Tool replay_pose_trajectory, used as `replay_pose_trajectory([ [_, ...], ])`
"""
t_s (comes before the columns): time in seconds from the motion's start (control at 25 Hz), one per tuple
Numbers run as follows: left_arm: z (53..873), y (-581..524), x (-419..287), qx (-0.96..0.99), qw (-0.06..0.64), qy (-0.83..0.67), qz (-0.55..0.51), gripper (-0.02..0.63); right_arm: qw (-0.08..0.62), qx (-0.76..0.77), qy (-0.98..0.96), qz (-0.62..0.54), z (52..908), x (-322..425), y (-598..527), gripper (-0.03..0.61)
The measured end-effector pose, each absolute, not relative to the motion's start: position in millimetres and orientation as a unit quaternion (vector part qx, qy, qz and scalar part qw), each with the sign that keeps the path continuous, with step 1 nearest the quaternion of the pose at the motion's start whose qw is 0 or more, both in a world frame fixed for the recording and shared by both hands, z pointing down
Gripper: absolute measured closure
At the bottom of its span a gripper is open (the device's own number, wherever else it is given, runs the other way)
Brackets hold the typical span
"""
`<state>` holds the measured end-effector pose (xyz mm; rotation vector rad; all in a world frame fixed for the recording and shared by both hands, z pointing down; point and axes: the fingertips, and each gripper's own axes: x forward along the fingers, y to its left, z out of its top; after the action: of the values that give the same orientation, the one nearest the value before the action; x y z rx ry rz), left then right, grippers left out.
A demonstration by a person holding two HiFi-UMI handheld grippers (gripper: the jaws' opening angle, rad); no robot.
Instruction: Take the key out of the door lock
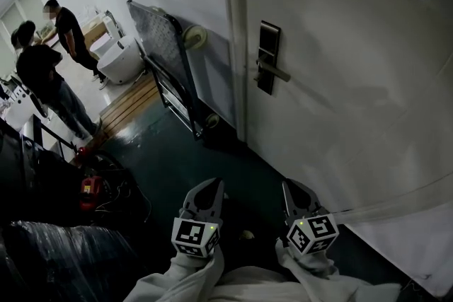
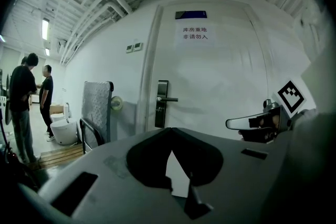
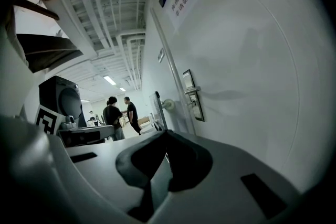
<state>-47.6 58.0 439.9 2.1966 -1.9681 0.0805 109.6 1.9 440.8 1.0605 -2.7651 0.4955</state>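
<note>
At the 6 o'clock edge of the head view, the left gripper [image 1: 211, 184] and the right gripper [image 1: 293, 187] are held side by side on white sleeves [image 1: 212, 283], with the right one at 3 o'clock of the left. Both point toward the door [image 1: 340, 102] without touching it. In each gripper's own view the jaws are clenched tip to tip with nothing between them. The door lock [image 1: 267, 56] sits well beyond them at about 12 o'clock. It is a tall black plate on the white door, close to the frame, with a silver lever handle [image 1: 274, 72] pointing toward 3 o'clock. The key itself is too small to make out. At 10 o'clock of the lock, a flat cart [image 1: 159, 46] leans upright against the wall. Farther off at 9 o'clock stand two people in dark shirts [image 1: 42, 67].
</note>
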Motion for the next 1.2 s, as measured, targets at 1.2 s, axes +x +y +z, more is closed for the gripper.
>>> replay_pose_trajectory([
  [1.2, 450.5, -118.8, -117.8, 0.771, 0.12, -0.624, 0.025, 0.603, 0.086, 0.396, -0.898, 0.17, 449.0, 40.4, -148.4, 0.526],
])
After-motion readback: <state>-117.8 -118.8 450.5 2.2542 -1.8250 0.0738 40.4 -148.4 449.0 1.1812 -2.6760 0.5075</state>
